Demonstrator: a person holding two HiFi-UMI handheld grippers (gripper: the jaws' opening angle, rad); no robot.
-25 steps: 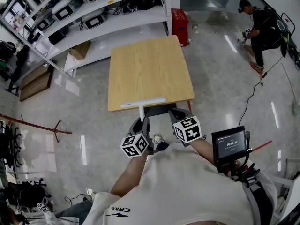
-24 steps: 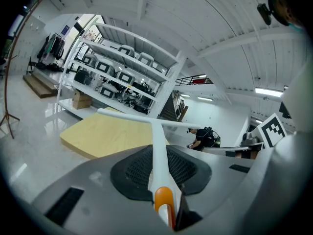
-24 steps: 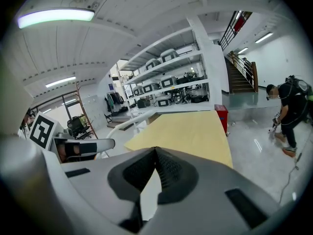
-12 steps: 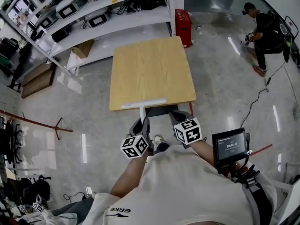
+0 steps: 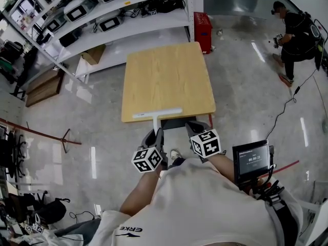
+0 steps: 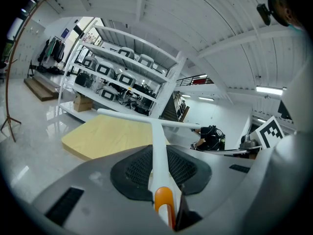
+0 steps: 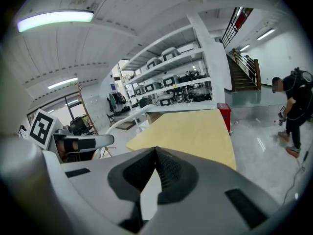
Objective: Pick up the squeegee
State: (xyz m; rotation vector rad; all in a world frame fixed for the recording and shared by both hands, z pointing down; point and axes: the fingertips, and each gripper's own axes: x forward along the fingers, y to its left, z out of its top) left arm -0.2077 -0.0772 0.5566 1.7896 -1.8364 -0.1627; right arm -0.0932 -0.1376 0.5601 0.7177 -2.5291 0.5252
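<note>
A white T-shaped squeegee (image 5: 157, 113) has its blade along the near edge of the wooden table (image 5: 169, 76). Its handle runs back toward me into my left gripper (image 5: 155, 132), which is shut on it. In the left gripper view the white handle (image 6: 157, 146) with an orange end lies between the jaws of my left gripper (image 6: 159, 156). The blade crosses in front of the table (image 6: 107, 133). I cannot tell whether it rests on the wood. My right gripper (image 5: 195, 127) hangs beside it, just short of the table edge. It (image 7: 156, 152) is shut on nothing.
White shelves (image 5: 102, 14) with equipment stand behind the table, and a red box (image 5: 203, 31) sits on the floor at their end. A person (image 5: 294, 35) crouches at the far right with a cable trailing over the glossy floor. A small screen (image 5: 251, 160) is at my right side.
Both grippers and the squeegee keep their places. Only the head view has drifted a little, and the person at the back right has shifted.
</note>
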